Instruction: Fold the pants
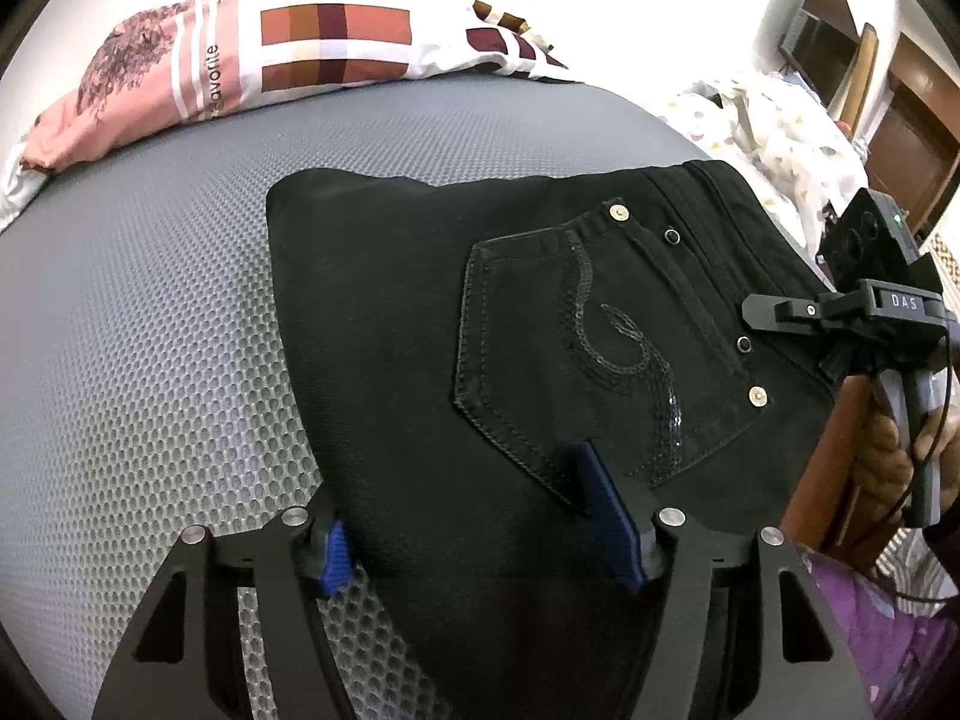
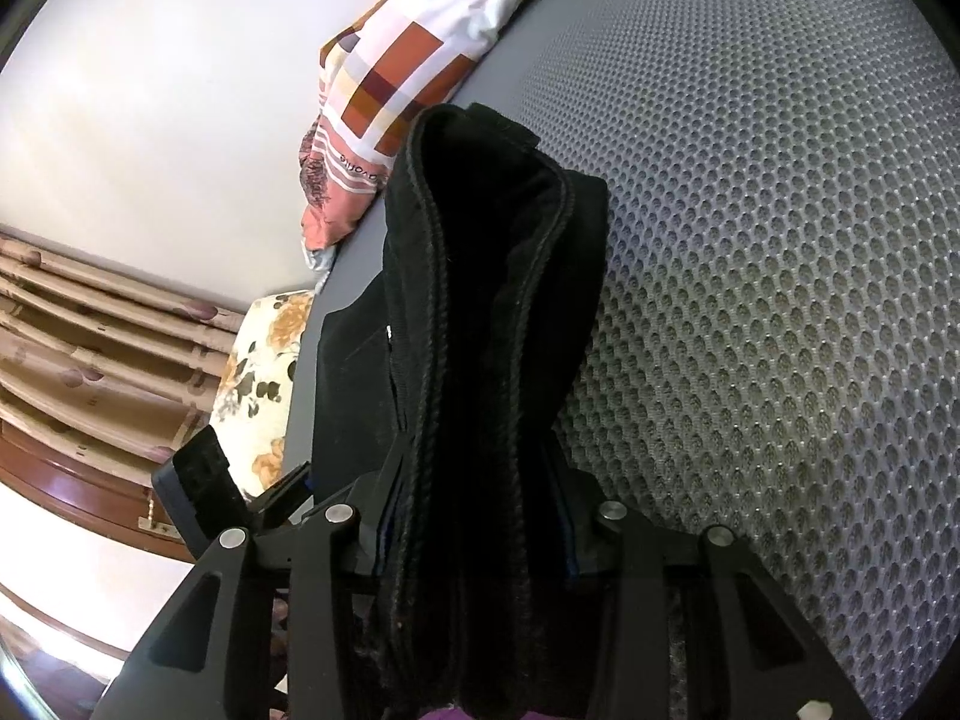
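The black pants (image 1: 540, 312) lie folded on the gray bed (image 1: 150, 330), back pocket (image 1: 600, 360) facing up. The left hand-held gripper (image 1: 480, 546) is wide apart above the pants and holds nothing. The right hand-held gripper (image 2: 480, 540) squeezes a thick folded edge of the pants (image 2: 480, 300). A checked pillow (image 1: 270, 42) sits farther back.

Left gripper (image 1: 480, 516) jaws apart, right gripper (image 2: 474, 516) jaws clamped
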Demonstrator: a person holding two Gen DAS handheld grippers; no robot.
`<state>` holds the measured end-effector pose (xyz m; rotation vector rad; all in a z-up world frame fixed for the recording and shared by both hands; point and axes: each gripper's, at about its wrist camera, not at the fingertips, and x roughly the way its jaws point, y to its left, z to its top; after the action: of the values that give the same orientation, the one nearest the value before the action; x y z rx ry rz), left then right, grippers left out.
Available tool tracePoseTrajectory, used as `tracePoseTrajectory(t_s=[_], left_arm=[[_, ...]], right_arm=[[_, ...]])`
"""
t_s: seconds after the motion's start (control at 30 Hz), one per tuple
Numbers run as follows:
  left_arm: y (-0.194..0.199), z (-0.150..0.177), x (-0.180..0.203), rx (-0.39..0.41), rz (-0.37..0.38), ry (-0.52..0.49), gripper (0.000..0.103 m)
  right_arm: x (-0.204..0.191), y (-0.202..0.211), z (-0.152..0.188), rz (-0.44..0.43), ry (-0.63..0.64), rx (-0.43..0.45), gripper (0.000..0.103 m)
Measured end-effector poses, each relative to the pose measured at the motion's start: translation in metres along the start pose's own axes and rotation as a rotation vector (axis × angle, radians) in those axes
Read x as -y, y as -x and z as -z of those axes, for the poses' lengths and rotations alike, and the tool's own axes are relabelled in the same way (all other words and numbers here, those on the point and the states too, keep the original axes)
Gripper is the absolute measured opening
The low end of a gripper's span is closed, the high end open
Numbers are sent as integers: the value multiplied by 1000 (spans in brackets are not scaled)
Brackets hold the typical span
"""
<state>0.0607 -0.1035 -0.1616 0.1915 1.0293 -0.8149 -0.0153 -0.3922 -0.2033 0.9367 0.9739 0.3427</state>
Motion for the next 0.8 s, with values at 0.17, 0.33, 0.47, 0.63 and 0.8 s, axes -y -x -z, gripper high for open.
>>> tracePoseTrajectory(t_s=[0.17, 0.33, 0.47, 0.63, 0.8], left_arm=[[0, -1, 0, 1, -4, 2, 65], [-2, -2, -1, 3, -9, 6, 65], [-2, -1, 0, 5, -16, 8, 65], [-2, 0, 0, 9, -19, 3, 65], [-2, 0, 0, 12, -20, -1, 65]], right_arm=[[-1, -2, 5, 0, 4, 6, 35], [2, 0, 9, -1, 7, 11, 35], [3, 0, 10, 1, 9, 14, 35], [2, 0, 12, 3, 12, 18, 35], [2, 0, 13, 5, 13, 18, 35]])
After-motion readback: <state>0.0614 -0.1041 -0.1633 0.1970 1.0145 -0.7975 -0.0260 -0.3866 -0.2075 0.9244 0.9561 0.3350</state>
